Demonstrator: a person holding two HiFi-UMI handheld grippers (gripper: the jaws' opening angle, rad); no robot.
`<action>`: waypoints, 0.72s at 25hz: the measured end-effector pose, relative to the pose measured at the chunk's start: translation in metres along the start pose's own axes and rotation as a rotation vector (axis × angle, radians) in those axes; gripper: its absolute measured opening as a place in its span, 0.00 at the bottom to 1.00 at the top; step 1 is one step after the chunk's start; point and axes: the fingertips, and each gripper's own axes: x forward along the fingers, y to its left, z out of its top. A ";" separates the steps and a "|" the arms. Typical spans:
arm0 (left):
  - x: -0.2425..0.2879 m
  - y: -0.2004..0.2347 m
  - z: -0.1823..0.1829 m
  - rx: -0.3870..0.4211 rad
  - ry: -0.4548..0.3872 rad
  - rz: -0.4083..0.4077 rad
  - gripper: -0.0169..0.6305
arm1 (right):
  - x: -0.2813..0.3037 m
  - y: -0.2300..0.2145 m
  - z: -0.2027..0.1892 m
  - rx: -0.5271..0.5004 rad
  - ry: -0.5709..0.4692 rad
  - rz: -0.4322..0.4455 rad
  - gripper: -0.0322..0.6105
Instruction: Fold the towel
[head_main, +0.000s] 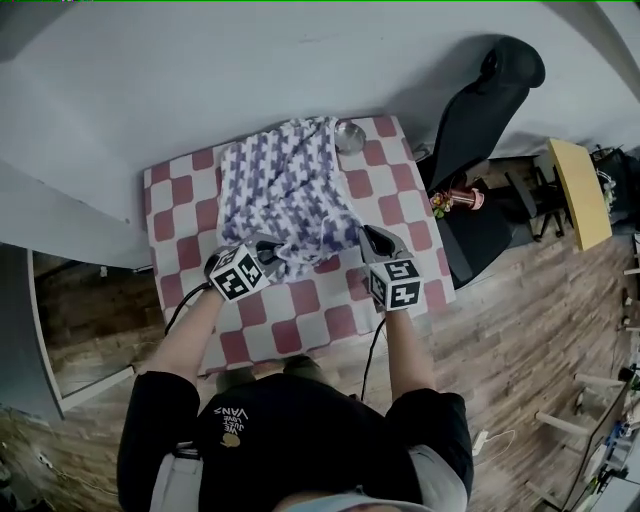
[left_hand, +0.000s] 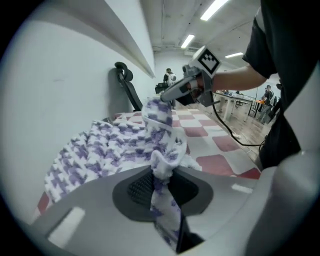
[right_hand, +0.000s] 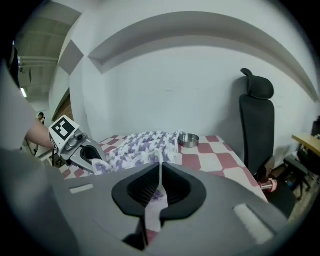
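Note:
A purple-and-white patterned towel (head_main: 288, 190) lies rumpled on the red-and-white checked table (head_main: 300, 310), reaching back to the wall. My left gripper (head_main: 268, 258) is shut on the towel's near left corner; a thick bunch of towel (left_hand: 162, 165) sits pinched between its pads. My right gripper (head_main: 372, 240) is shut on the near right corner, where a thin edge of towel (right_hand: 159, 175) stands between the pads. In the left gripper view the right gripper (left_hand: 172, 92) lifts its corner. In the right gripper view the left gripper (right_hand: 87, 155) holds a wad of cloth.
A small metal bowl (head_main: 349, 136) stands at the table's far right, touching the towel's edge, also seen as a bowl (right_hand: 189, 139). A black office chair (head_main: 480, 110) is right of the table beside a yellow side table (head_main: 578, 190). A white wall (head_main: 200, 80) backs the table.

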 end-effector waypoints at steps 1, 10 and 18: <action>-0.010 0.001 0.002 -0.007 -0.020 0.028 0.13 | -0.010 0.000 -0.005 0.025 -0.005 -0.014 0.09; -0.154 -0.012 0.007 -0.062 -0.252 0.282 0.12 | -0.100 0.063 -0.017 0.191 -0.133 -0.084 0.09; -0.262 -0.044 -0.029 -0.045 -0.367 0.355 0.12 | -0.166 0.165 -0.014 0.216 -0.241 -0.142 0.09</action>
